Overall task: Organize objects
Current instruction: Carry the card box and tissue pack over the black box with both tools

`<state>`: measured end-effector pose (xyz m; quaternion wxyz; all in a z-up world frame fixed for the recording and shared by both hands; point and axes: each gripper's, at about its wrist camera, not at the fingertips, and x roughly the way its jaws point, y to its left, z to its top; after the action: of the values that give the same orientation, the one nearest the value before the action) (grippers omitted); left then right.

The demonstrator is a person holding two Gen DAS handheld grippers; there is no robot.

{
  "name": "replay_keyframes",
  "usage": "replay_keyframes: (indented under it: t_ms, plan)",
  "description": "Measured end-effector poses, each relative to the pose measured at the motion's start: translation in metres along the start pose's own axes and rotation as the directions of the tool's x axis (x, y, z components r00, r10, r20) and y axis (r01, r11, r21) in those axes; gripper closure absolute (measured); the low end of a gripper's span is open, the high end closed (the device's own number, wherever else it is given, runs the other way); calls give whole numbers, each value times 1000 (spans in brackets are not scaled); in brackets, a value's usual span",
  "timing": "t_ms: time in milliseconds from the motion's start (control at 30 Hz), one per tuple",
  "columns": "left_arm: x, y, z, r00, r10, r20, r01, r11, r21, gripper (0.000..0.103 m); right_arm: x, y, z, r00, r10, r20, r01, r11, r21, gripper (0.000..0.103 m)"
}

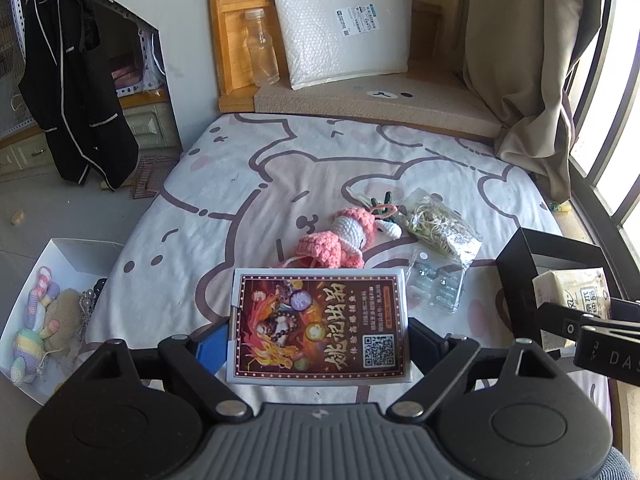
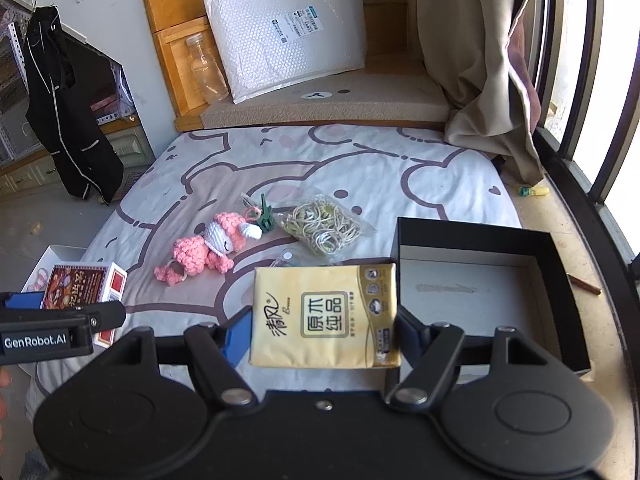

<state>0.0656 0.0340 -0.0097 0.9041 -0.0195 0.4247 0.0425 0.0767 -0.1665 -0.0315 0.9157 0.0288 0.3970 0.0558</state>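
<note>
L gripper (image 1: 320,340): clamped on card box (image 1: 320,326), held across its short sides, above the bedsheet (image 1: 240,184) near its front edge.
R gripper (image 2: 324,332): clamped on tissue pack (image 2: 326,316), also held clear of the sheet.
Key relation: black tray (image 2: 480,292) sat at bed's right edge, immediately right of the tissue pack; its long axis ran front-to-back. R hand was the nearer one. White tray (image 1: 60,280) lay off bed's left edge, left of the card box; L hand nearer.
Card box look: flat, rectangular, red-orange print w/ QR code, white border, long axis pointing away from the tool.
Tissue pack look: soft yellow wrapper, dark label panel, slightly puffy.
Still on sheet, mid-bed: pink crochet doll (image 1: 340,240), bag of rubber bands (image 2: 324,226), small clear packet (image 1: 436,284).
Judgement: likely next move was a short sideways carry for each hand.
</note>
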Motion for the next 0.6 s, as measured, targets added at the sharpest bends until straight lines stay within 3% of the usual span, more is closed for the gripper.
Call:
replay_keyframes:
  t_ms: [600]
  plan:
    - [-3, -17, 1, 1000, -6, 4, 6, 1000, 13, 15, -11, -26, 1, 999, -36, 15, 37, 999, -11, 30]
